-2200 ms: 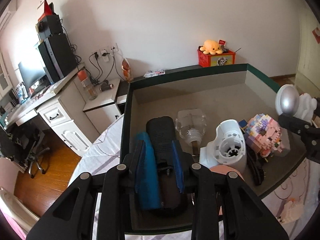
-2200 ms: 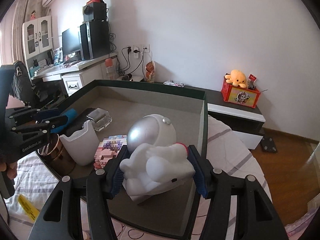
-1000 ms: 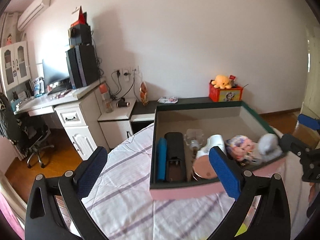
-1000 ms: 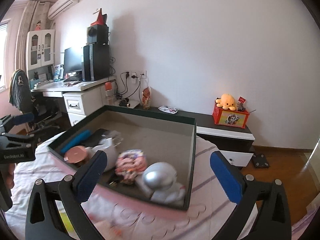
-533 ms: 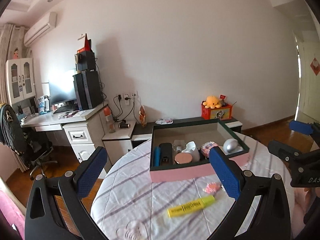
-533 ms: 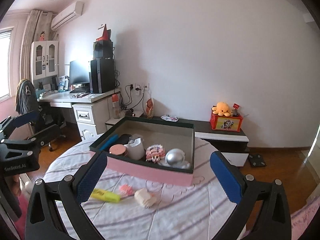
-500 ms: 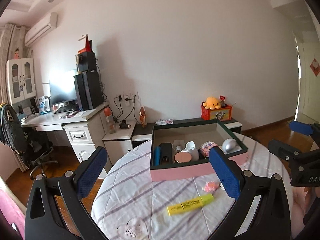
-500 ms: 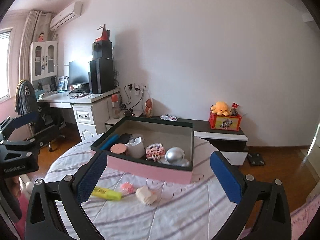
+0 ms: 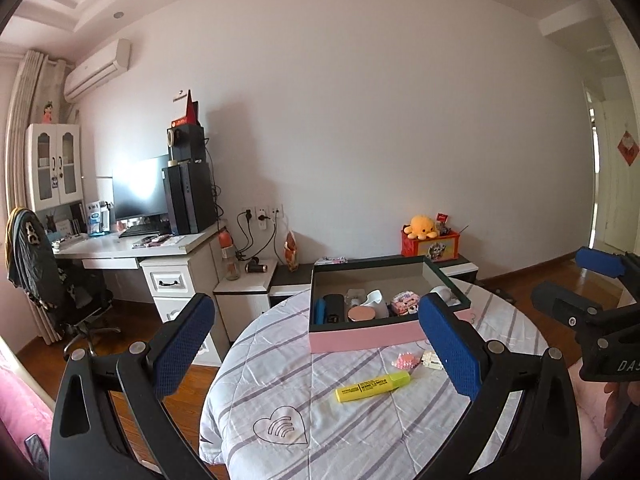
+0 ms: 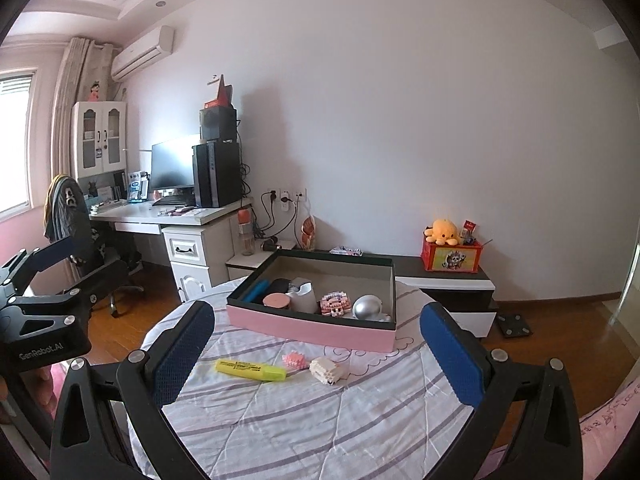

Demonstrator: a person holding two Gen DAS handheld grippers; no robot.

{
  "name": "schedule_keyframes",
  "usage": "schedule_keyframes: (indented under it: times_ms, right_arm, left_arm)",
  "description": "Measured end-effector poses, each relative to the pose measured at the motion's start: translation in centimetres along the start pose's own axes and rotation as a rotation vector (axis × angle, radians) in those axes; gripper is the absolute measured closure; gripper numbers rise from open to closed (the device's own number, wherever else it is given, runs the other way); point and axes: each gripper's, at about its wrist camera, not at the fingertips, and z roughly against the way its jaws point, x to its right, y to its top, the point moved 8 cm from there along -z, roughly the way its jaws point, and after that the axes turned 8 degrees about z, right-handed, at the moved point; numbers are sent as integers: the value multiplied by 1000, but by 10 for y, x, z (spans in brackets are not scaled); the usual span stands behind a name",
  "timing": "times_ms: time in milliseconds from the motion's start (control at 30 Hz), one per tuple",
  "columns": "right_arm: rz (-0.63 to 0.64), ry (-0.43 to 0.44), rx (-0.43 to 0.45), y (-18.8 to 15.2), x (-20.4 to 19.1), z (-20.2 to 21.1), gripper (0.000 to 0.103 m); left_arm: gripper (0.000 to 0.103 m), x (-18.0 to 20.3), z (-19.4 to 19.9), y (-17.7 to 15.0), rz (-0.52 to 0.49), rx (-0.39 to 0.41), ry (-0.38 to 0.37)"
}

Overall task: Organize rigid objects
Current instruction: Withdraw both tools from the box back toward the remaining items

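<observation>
Box (image 10: pixel 308 330) front crowded (rear floor free); highlighter (image 10: pixel 250 369) before it.

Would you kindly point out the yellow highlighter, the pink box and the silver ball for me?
yellow highlighter (image 10: pixel 250 369): right wrist view, middle of its barrel.
pink box (image 10: pixel 308 330): right wrist view, its pink front wall.
silver ball (image 10: pixel 368 307): right wrist view, its rounded top.

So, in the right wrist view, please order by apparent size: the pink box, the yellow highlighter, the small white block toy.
1. Pink box, clearly largest, though it is farther away.
2. Yellow highlighter.
3. White block toy, shorter than the highlighter beside it.
</observation>
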Motion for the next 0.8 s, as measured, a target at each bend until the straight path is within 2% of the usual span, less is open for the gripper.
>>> schedule_keyframes:
  times_ms: [267, 567, 733, 800]
  right_arm:
    - [7, -8, 15, 2, -3, 13, 0]
    - [-3, -3, -12, -7, 2, 0, 0]
    - [-10, 3, -52, -21, 8, -19, 0]
    - [-18, 6, -79, -30, 11, -30, 0]
  left_arm:
    - [0, 5, 8, 0, -16, -2, -21]
    - [0, 13, -12, -13, -36, -46, -27]
    - [0, 15, -37, -32, -50, -114, -39]
    - [0, 15, -52, -47, -56, -164, -57]
